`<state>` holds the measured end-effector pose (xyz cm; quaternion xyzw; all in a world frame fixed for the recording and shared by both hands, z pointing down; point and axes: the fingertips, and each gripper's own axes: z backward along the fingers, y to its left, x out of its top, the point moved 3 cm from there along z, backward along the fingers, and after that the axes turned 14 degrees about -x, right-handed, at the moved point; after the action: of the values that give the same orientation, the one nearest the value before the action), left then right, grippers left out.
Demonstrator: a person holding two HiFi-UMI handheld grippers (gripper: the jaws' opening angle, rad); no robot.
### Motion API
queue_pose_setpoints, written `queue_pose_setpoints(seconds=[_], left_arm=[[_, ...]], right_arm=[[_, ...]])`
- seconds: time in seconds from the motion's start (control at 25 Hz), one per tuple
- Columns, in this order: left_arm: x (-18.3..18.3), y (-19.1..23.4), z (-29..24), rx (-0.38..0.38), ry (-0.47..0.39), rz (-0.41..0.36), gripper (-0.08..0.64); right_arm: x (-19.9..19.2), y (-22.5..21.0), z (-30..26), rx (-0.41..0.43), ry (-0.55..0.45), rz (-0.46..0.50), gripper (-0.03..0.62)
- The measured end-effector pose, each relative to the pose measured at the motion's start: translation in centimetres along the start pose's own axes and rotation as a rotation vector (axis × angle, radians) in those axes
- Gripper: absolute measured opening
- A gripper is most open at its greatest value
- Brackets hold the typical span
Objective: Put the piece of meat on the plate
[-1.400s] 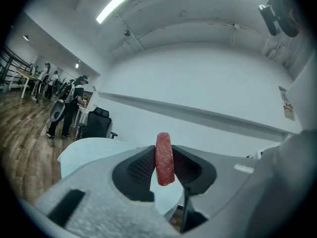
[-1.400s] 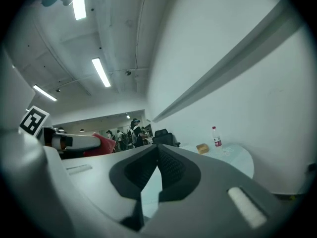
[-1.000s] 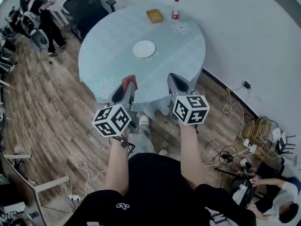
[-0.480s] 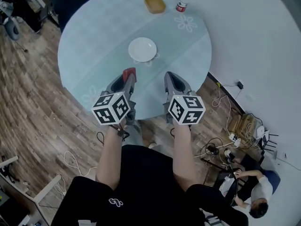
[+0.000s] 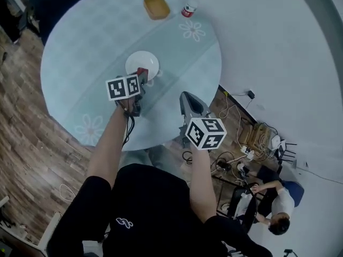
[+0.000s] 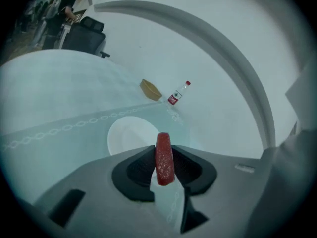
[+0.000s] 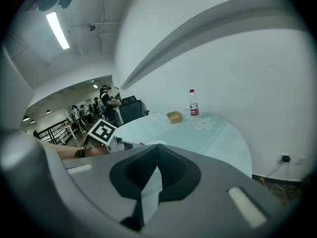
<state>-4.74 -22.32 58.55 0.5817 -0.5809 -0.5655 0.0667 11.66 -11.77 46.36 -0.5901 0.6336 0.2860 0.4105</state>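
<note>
A red piece of meat (image 6: 164, 158) stands on edge between the jaws of my left gripper (image 6: 163, 151), which is shut on it. In the head view the left gripper (image 5: 140, 77) reaches over the round table, with the meat (image 5: 142, 72) above the near edge of the white plate (image 5: 140, 62). The left gripper view shows the plate (image 6: 126, 137) just beyond the jaws and bare. My right gripper (image 5: 188, 98) hangs near the table's front right edge, jaws together with nothing between them (image 7: 157, 153).
The table (image 5: 80, 47) has a pale blue cloth with flower prints. At its far side lie a tan box (image 5: 156, 7) and a red-capped bottle (image 5: 190, 4). Cables and a seated person (image 5: 273, 205) are on the floor to the right. Office chairs stand beyond the table.
My left gripper has gone forward and down over the table, carrying the meat to the plate's near edge. The right gripper came slightly forward and has stayed near the table's edge.
</note>
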Motion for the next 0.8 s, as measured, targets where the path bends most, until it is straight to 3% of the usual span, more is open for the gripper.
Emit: queue_pose_setpoints(seconds=[0.24, 0.4, 0.52, 0.64, 0.72, 0.8], left_arm=[[1.1, 3.1, -3.9, 0.018, 0.038, 0.076, 0.094], [1.8, 3.9, -5.1, -0.006, 0.019, 0.106, 0.116], [1.7, 4.0, -5.8, 0.008, 0.093, 0.027, 0.203], [2.1, 3.9, -5.9, 0.055, 0.17, -0.117, 0.281], [2.7, 3.7, -5.3, 0.09, 0.202, -0.22, 0.309], [3.4, 3.2, -4.6, 0.08, 0.2, -0.275, 0.322]], right_arm=[[-0.6, -5.4, 1.8, -0.117, 0.007, -0.044, 0.011], [-0.6, -7.2, 2.1, -0.138, 0.011, -0.064, 0.011], [-1.1, -7.6, 2.1, -0.137, 0.025, -0.064, 0.011], [-1.5, -7.5, 1.6, -0.126, 0.041, -0.065, 0.011], [-1.4, -6.6, 0.8, -0.106, 0.047, -0.059, 0.011], [-1.2, -5.3, -0.1, -0.075, 0.051, -0.045, 0.011]])
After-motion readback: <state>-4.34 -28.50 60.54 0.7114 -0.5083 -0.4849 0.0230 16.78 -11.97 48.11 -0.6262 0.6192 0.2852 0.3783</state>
